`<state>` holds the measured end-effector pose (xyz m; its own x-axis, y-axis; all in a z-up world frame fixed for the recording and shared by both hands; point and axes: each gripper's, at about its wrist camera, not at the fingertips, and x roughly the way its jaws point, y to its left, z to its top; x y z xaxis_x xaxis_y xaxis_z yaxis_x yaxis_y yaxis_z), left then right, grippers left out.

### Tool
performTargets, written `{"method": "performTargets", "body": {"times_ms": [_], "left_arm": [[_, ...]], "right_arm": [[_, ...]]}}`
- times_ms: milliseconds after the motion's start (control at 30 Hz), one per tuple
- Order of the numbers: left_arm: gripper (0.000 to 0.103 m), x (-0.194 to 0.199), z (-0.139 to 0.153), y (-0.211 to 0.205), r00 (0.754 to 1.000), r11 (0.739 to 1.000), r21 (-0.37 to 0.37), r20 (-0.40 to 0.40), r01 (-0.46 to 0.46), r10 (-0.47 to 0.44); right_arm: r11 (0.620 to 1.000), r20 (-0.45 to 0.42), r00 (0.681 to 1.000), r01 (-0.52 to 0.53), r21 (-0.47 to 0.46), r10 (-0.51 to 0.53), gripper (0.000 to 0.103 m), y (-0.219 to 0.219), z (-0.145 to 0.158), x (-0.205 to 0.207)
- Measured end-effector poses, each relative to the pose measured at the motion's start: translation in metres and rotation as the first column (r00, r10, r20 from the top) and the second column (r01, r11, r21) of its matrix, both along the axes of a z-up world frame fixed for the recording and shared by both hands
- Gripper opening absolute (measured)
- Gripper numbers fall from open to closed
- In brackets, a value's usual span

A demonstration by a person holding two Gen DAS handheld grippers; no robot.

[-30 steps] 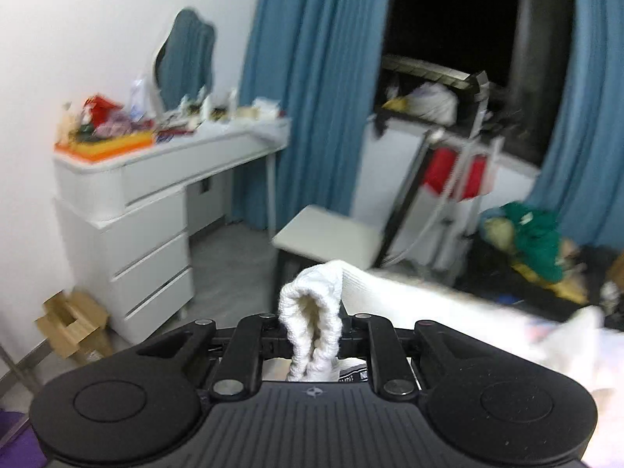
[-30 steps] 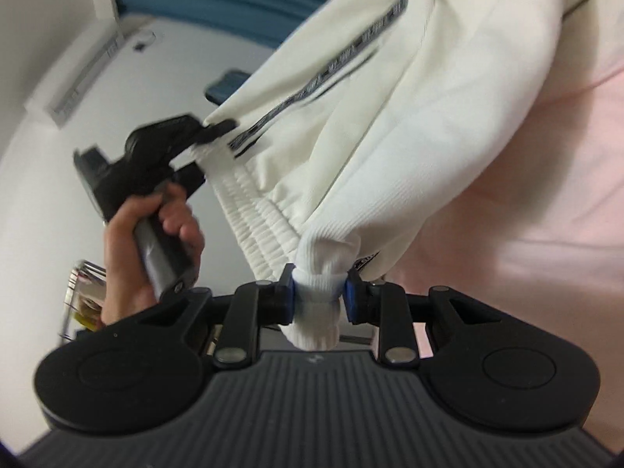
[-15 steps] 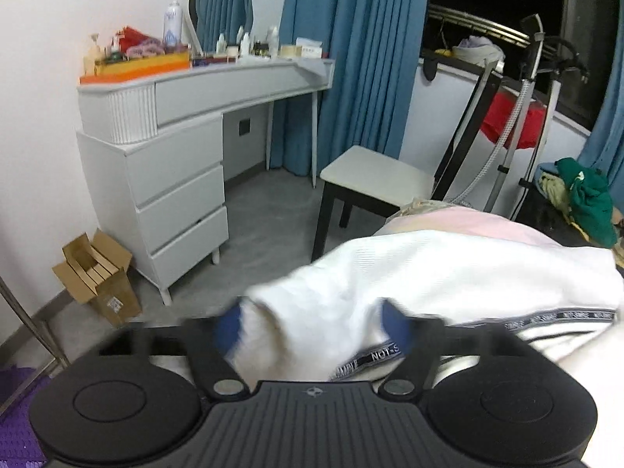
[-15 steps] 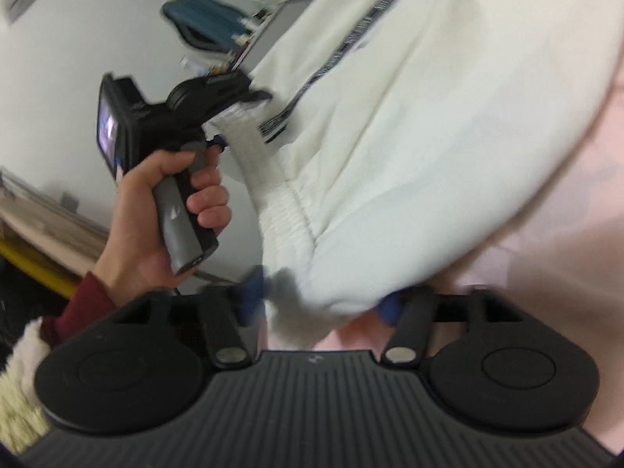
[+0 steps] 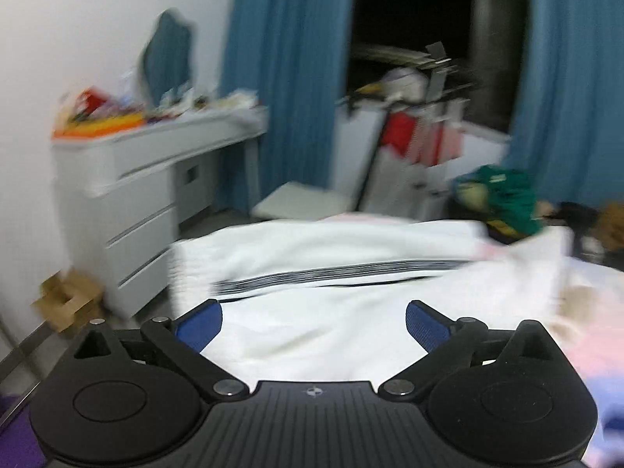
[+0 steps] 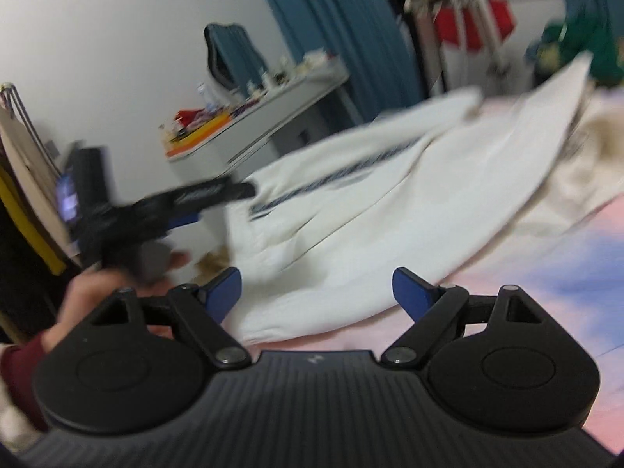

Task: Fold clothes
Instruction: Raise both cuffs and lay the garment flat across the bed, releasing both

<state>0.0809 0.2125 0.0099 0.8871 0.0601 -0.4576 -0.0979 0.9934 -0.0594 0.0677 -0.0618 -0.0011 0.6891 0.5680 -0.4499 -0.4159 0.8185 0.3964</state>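
The white garment (image 5: 319, 273), a pair of white trousers with a dark striped band (image 5: 335, 271) running along its length and a ribbed waistband (image 5: 183, 269) at the left end, lies spread across a bed with a pink sheet (image 6: 507, 273). In the right wrist view the same garment (image 6: 370, 226) stretches from the near left up toward the far right, flat on the sheet, with a beige fluffy item (image 6: 596, 136) beside its far end. The left gripper (image 5: 314, 323) hovers over the near part of the cloth with its 2 blue pads (image 5: 199, 325) set wide apart; its jaws are opening, and the fabric lies below and between them without either pad pressing on it. The right gripper (image 6: 316, 292) is likewise spread wide and opening, its blue pads (image 6: 409, 292) standing clear above the near edge of the garment and nothing pinched. The right wrist view also shows the left gripper (image 6: 202, 202) from the side, blurred, held by a hand (image 6: 101, 292) in a dark red sleeve (image 6: 17, 370), just off the waistband end. Beyond the bed stand a white dressing table (image 5: 148, 179) with clutter on top, a mirror (image 5: 167, 58), blue curtains (image 5: 288, 78), a white stool (image 5: 300, 202), a cardboard box (image 5: 66, 300) on the floor and a heap of green clothing (image 5: 503, 195).
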Motion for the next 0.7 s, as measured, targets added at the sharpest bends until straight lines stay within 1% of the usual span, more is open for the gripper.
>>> {"method": "performTargets", "body": {"times_ms": [67, 133, 200, 267, 367, 400, 433, 500, 533, 600, 700], "left_arm": [[0.101, -0.023, 0.012, -0.034, 0.998, 0.998, 0.018, 0.029, 0.058, -0.058], [0.101, -0.040, 0.021, -0.065, 0.993, 0.995, 0.012, 0.053, 0.101, -0.101], [0.101, -0.053, 0.027, -0.093, 0.988, 0.990, 0.006, 0.075, 0.139, -0.139], [0.101, -0.062, 0.025, -0.117, 0.981, 0.986, 0.000, 0.098, 0.165, -0.165], [0.102, -0.070, 0.007, -0.146, 0.975, 0.983, -0.016, 0.133, 0.183, -0.180], [0.102, -0.069, -0.002, -0.154, 0.974, 0.981, -0.027, 0.130, 0.191, -0.186], [0.102, -0.067, -0.013, -0.160, 0.974, 0.979, -0.044, 0.116, 0.200, -0.194], [0.102, -0.062, -0.033, -0.169, 0.973, 0.972, -0.083, 0.086, 0.221, -0.214], [0.102, -0.060, -0.041, -0.172, 0.972, 0.969, -0.087, 0.071, 0.230, -0.224], [0.102, -0.058, -0.051, -0.177, 0.971, 0.970, -0.052, 0.050, 0.237, -0.234], [0.102, -0.051, -0.062, -0.181, 0.970, 0.971, -0.010, 0.037, 0.239, -0.239]], "right_arm": [[0.998, 0.069, 0.997, 0.042, -0.050, -0.038, 0.086, -0.021, 0.015, -0.006], [0.990, 0.122, 0.987, 0.111, -0.085, -0.101, 0.086, -0.041, 0.025, -0.008], [0.981, 0.148, 0.976, 0.171, -0.090, -0.157, 0.086, -0.071, 0.028, -0.017], [0.970, 0.169, 0.963, 0.228, -0.088, -0.211, 0.086, -0.101, 0.026, -0.028], [0.946, 0.208, 0.936, 0.308, -0.099, -0.283, 0.086, -0.134, 0.012, -0.036], [0.939, 0.217, 0.928, 0.330, -0.098, -0.303, 0.086, -0.146, 0.005, -0.039], [0.931, 0.225, 0.919, 0.351, -0.096, -0.323, 0.086, -0.156, -0.001, -0.042], [0.921, 0.205, 0.912, 0.379, -0.087, -0.355, 0.086, -0.176, -0.012, -0.046], [0.918, 0.196, 0.908, 0.390, -0.071, -0.371, 0.086, -0.184, -0.016, -0.047], [0.913, 0.191, 0.900, 0.407, -0.043, -0.392, 0.086, -0.191, -0.022, -0.047], [0.909, 0.198, 0.896, 0.414, -0.049, -0.398, 0.086, -0.196, -0.025, -0.047]]}}
